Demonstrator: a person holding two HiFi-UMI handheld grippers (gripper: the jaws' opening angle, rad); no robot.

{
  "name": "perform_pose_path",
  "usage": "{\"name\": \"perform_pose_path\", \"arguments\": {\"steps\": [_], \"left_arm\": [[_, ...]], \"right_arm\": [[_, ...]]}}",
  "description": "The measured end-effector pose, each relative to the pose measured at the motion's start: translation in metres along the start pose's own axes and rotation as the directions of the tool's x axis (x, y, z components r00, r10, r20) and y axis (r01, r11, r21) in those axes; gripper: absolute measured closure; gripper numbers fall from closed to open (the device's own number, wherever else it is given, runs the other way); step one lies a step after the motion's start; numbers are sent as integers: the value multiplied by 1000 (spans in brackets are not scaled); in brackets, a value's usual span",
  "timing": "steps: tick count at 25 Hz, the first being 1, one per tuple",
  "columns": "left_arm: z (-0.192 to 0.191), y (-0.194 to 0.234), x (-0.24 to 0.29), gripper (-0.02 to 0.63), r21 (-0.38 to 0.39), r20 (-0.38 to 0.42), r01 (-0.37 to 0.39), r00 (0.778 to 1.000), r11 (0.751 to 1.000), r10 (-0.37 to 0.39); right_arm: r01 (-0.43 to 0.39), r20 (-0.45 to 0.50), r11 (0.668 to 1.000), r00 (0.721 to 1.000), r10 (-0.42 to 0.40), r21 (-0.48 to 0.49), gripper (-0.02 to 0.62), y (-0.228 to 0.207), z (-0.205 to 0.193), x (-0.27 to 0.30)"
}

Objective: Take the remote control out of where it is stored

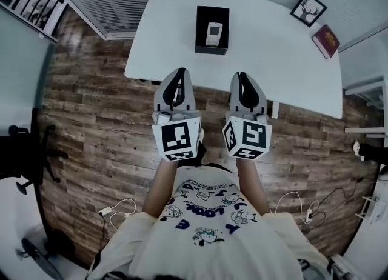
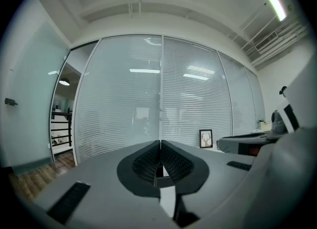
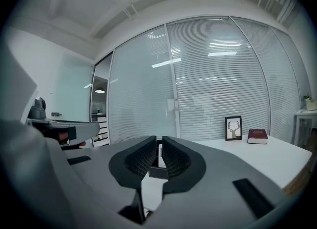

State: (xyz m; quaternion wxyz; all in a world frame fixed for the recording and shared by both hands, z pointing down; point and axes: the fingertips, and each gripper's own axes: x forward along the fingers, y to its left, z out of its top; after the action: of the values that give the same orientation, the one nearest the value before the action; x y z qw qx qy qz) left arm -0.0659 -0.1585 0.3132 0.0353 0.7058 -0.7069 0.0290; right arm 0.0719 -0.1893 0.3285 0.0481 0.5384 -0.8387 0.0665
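well, the white remote control (image 1: pixel 214 33) sits in its black box (image 1: pixel 211 49) on the white table (image 1: pixel 291 60), toward the far edge, well apart from my tools. my left gripper (image 1: pixel 177 73) and right gripper (image 1: pixel 240 76) hover side by side over the table's near edge, both closed on nothing. a framed deer picture (image 1: pixel 308 9) and a red book (image 1: pixel 326 40) sit at the far right corner.

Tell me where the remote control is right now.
In the head view, the remote control sits in the black box on the white table, left of the framed deer picture and the red book.
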Motion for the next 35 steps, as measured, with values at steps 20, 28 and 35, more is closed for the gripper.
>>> {"name": "perform_pose_path", "arguments": {"steps": [20, 28, 35], "left_arm": [[-19, 30, 88, 588, -27, -51, 17, 999, 999, -19], [-30, 39, 124, 588, -39, -84, -25, 996, 999, 21], [-39, 49, 159, 588, -47, -118, -72, 991, 996, 66]], "right_arm": [[15, -56, 1000, 998, -15, 2, 540, -10, -12, 91], [-28, -110, 1000, 994, 28, -4, 540, -20, -24, 135], [-82, -150, 997, 985, 81, -2, 526, -33, -31, 178]]}}
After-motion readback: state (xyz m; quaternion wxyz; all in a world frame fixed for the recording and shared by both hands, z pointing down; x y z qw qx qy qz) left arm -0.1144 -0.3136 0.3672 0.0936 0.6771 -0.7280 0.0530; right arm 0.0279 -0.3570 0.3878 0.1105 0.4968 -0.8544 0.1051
